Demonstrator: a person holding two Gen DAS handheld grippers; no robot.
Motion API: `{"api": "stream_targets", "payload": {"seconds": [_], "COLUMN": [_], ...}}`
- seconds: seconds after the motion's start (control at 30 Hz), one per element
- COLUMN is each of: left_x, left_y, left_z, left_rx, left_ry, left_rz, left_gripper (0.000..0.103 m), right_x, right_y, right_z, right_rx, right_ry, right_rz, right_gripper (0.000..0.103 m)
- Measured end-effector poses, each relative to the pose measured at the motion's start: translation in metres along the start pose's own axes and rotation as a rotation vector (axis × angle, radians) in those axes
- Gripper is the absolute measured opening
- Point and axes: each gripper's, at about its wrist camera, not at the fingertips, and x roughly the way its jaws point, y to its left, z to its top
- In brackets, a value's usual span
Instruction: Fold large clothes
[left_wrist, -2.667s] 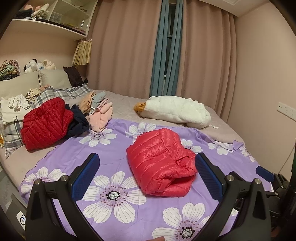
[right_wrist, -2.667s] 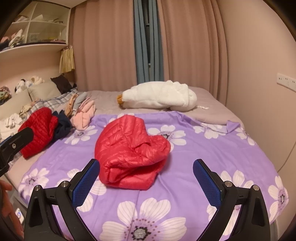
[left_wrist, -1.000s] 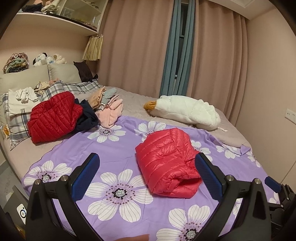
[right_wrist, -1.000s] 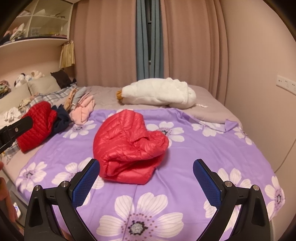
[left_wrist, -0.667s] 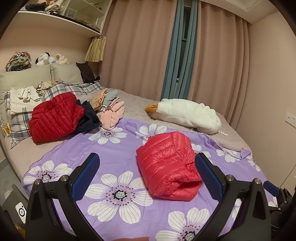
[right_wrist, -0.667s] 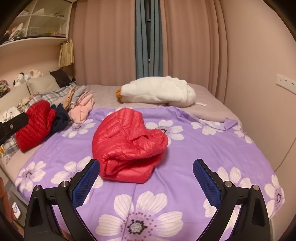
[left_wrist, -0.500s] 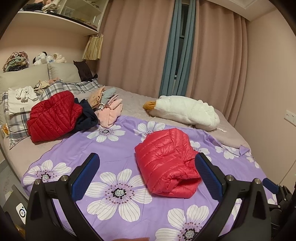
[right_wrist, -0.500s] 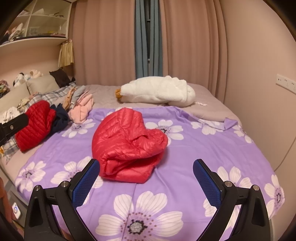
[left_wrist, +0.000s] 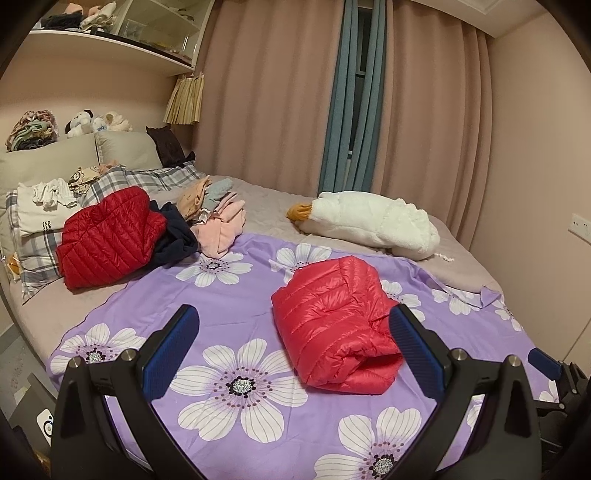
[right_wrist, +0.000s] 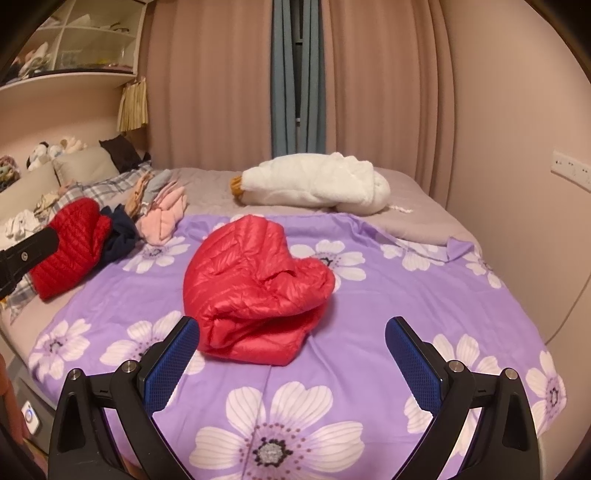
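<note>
Left tool (left_wrist: 293, 338): released, above sheet | right tool (right_wrist: 291, 347): released, empty | red jacket (right_wrist: 255, 284): folded on purple flowered sheet (right_wrist: 388, 306) | bed (left_wrist: 269, 206): clothes pile (left_wrist: 207, 218) behind
</note>
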Motion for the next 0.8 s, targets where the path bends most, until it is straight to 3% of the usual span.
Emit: {"api": "stream_targets", "payload": {"seconds": [0.8], "left_x": [-0.0019], "left_y": [-0.0036], "left_z": [-0.002], "left_rx": [0.017], "left_ry": [0.02], "left_rz": [-0.003], "left_gripper": [0.103], "right_x": [-0.0048], "right_y": [0.0053], "right_z": [-0.0005], "right_rx": [-0.017], "right_ry": [-0.005], "right_rz": [-0.019], "right_gripper": [0.1]}}
